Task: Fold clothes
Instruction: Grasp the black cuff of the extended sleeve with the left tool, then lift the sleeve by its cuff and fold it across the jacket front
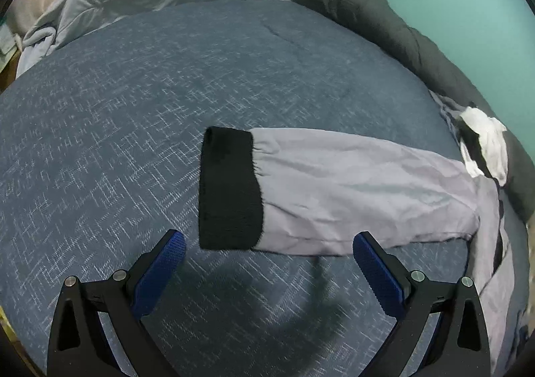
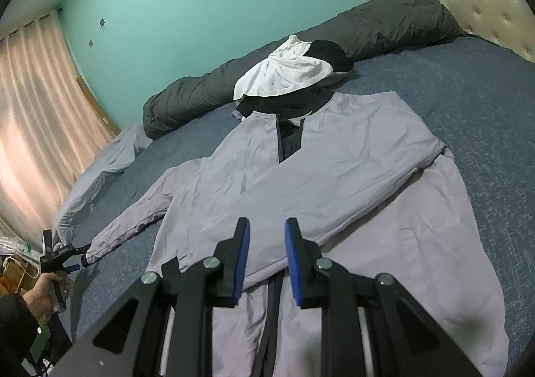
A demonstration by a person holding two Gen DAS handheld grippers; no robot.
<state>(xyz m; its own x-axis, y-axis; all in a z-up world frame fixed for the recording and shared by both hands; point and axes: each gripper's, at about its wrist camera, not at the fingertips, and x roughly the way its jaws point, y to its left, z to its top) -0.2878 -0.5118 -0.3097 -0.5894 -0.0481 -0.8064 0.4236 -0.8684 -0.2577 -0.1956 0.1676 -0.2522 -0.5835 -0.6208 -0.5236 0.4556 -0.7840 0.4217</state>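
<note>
Lying face up on the blue bedspread (image 2: 485,102), a pale grey jacket (image 2: 334,156) is spread with its hood (image 2: 284,72) toward the far side, near a rolled dark duvet (image 2: 367,29). One sleeve has already been laid across the chest, presumably to narrow the garment for folding. The other sleeve (image 1: 351,189) is stretched out flat to the left, its black cuff (image 1: 230,189) resting on the bedspread. The left gripper (image 1: 267,253) is held just short of that cuff with its jaws wide apart and nothing between them, apparently placed to take the cuff. The right gripper (image 2: 265,260) is held over the lower front of the jacket, jaws narrowly apart and empty, seemingly kept ready to steady the body.
</note>
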